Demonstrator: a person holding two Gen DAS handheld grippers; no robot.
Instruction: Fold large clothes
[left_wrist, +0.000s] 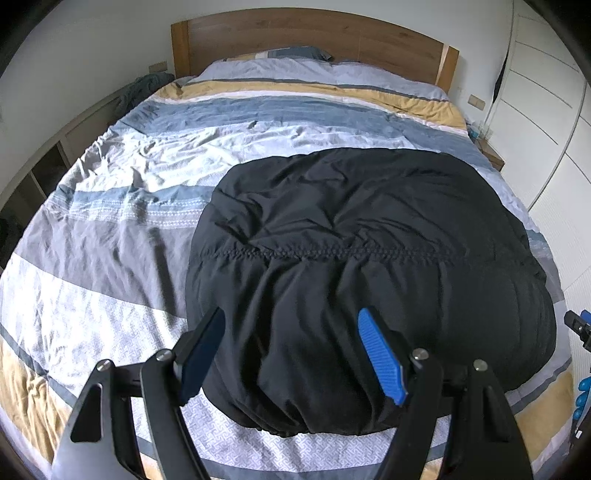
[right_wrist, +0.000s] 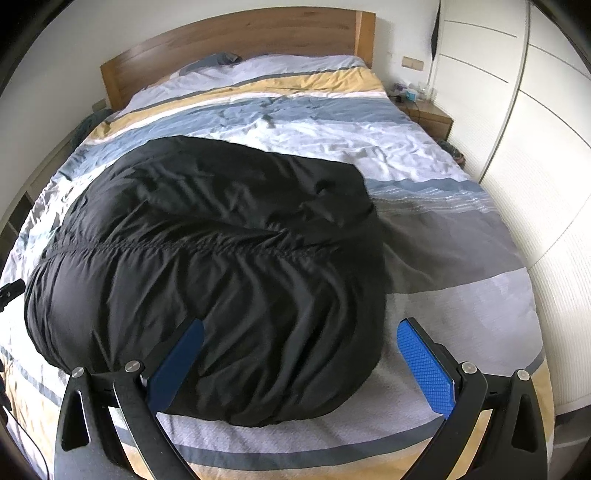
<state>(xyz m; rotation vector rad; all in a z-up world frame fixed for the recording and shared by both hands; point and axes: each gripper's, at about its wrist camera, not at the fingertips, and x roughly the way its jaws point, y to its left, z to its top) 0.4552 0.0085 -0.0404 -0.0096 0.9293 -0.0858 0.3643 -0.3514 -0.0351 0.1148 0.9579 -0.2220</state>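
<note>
A large black garment (left_wrist: 369, 236) lies bunched and puffy on the striped duvet (left_wrist: 110, 229), with a gathered seam (left_wrist: 332, 254) running across it. My left gripper (left_wrist: 291, 314) hovers open over the garment's near left part, and no cloth is pinched between its blue pads. In the right wrist view the same garment (right_wrist: 221, 236) fills the middle. My right gripper (right_wrist: 300, 325) is open above its near right corner, one finger over the cloth and the other over the duvet (right_wrist: 461, 258). Each gripper shows at the edge of the other's view: the right gripper (left_wrist: 580, 328) and the left gripper (right_wrist: 11, 290).
The bed has a wooden headboard (left_wrist: 314, 40) and a pillow (left_wrist: 295, 53) at the far end. White wardrobe doors (right_wrist: 535, 129) run along the right side, with a small nightstand (right_wrist: 428, 114) beside them. Low shelving (left_wrist: 44, 170) stands to the left of the bed.
</note>
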